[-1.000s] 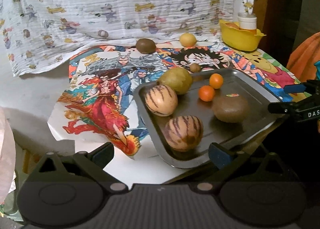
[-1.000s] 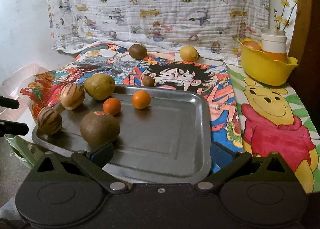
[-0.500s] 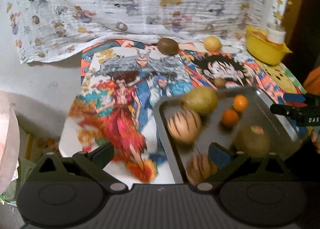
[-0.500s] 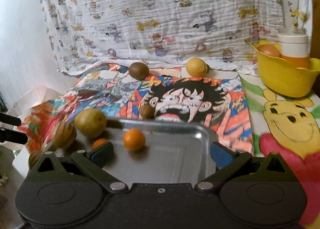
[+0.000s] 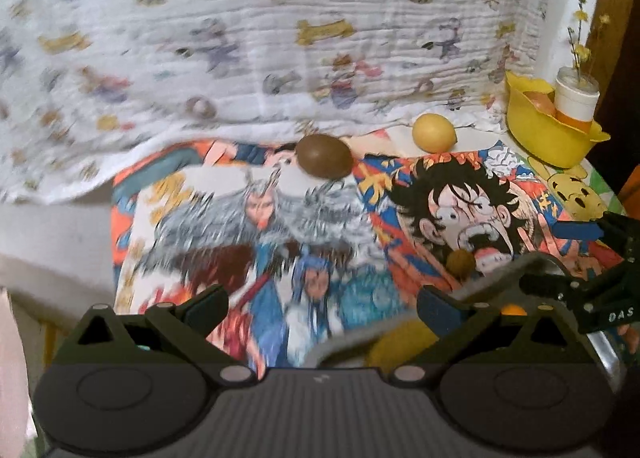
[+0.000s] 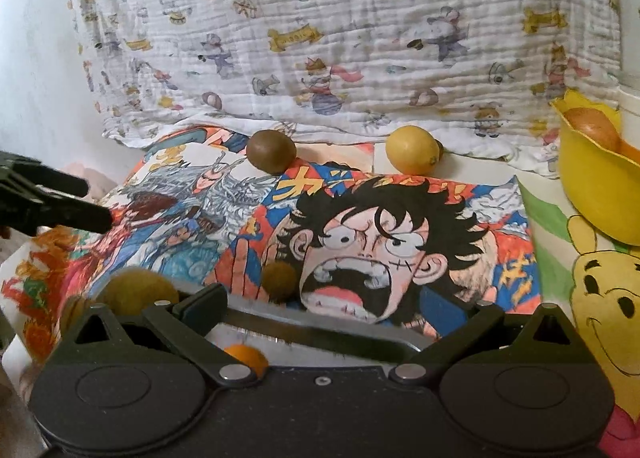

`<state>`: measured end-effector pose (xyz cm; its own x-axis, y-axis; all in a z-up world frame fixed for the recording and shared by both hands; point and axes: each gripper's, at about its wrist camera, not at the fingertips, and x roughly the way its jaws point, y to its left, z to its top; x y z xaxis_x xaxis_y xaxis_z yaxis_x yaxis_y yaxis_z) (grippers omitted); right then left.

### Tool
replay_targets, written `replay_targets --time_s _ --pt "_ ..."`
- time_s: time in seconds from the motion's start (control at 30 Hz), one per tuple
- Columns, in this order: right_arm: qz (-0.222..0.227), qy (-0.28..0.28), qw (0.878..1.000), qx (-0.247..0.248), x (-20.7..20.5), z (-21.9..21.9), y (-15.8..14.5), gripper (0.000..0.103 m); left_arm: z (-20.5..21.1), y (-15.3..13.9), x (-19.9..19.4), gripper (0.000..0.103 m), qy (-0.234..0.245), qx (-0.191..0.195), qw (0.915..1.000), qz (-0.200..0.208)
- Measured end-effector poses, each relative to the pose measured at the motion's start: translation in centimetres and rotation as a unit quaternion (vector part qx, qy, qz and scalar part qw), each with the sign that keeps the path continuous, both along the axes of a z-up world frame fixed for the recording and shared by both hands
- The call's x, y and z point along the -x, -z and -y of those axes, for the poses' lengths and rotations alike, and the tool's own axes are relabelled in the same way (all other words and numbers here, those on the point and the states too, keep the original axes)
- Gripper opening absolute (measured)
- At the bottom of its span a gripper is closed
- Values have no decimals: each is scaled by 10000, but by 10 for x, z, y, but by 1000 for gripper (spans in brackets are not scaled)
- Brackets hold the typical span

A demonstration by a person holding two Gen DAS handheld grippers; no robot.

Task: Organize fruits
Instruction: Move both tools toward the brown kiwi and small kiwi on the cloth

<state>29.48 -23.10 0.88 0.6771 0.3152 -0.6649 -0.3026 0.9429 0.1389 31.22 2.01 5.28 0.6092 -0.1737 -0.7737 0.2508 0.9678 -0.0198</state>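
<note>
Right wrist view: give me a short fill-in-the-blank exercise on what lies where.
1. The lemon lies to the ____ of the kiwi.
2. The bowl at the right edge is ____ in colour.
3. The small brown fruit sits just beyond the far rim of the metal ____.
Missing words: right; yellow; tray

two grippers: the left gripper point(image 5: 322, 300) and the right gripper point(image 6: 328, 298). one metal tray point(image 6: 320, 332), only its far rim showing. fruit on the surface: one large brown fruit point(image 6: 271, 151), one yellow lemon point(image 6: 412, 150) and one small brown fruit point(image 6: 279, 276) just beyond the tray's rim. fruit in the tray that can be counted: one yellow-green fruit point(image 6: 138, 290) and one small orange point(image 6: 245, 358); the rest is hidden behind the grippers. one yellow bowl point(image 5: 548, 137), holding one white and orange cup point(image 5: 576, 103) and at least one brownish round fruit point(image 6: 594, 127). one printed white cloth point(image 6: 340, 37) hangs at the back.
</note>
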Motion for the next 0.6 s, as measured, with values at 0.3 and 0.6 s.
replay_targets --time_s 0.3,0.6 --pt "-237 39 9995 -191 -24 -20 10 88 18 22 -61 102 441 -78 9990 3" --pt "-387 -82 9992 -57 -33 -42 21 76 24 43 -88 102 652 46 9977 -185"
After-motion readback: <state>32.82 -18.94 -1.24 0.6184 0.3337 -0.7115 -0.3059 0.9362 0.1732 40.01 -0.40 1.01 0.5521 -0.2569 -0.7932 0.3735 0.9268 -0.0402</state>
